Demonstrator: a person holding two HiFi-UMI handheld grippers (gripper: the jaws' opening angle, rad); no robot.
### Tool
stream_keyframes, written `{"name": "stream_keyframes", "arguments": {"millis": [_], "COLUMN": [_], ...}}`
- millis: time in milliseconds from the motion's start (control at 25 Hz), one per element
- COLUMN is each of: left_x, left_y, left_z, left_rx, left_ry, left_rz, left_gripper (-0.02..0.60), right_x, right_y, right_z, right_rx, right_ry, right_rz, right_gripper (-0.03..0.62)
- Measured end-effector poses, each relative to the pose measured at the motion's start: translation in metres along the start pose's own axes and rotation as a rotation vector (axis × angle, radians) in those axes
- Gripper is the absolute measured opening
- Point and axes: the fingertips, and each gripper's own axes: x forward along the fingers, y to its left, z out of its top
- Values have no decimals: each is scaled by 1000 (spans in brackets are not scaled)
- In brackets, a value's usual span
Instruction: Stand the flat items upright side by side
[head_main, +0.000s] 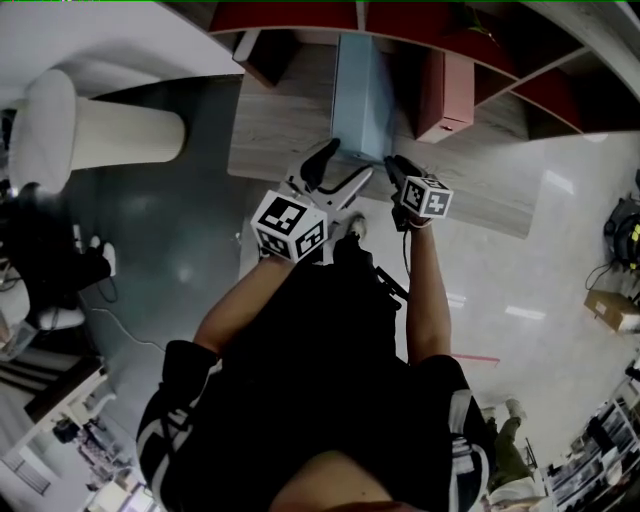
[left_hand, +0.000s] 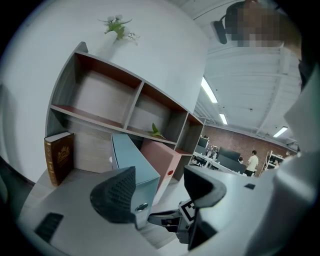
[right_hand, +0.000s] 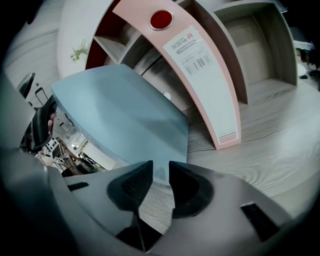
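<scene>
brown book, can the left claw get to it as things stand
Probably yes. The left claw is open and holds nothing, and the brown book stands upright by itself with bare desk in front of it. The blue file box sits to its right, off that path.

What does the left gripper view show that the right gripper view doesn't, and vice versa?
Only the left gripper view: a brown hardback book standing upright at the left end of the grey wood-grain shelf unit, and the left gripper with jaws wide apart. Only the right gripper view: the white barcode label on the spine of the pink file box, and the right gripper with jaws closed on an edge of the pale blue file box. Both: the two file boxes side by side on the shelf.
</scene>
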Motion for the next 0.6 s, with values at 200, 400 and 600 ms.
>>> {"name": "stream_keyframes", "arguments": {"millis": [200, 400, 600], "left_x": [6, 16, 21], "left_y": [-8, -18, -25], "left_z": [0, 2, 2], "left_rx": [6, 27, 28], "left_ry": [1, 7, 14], "left_rz": [-19, -40, -62], "left_gripper": [310, 308, 308], "right_x": [-9, -8, -10], "right_y": [-4, 1, -2], "right_z": [4, 5, 3], "right_rx": [-13, -62, -64], "right_ry": [-19, 3, 9], "right_rz": [-18, -10, -23], "right_gripper": [117, 112, 107]}}
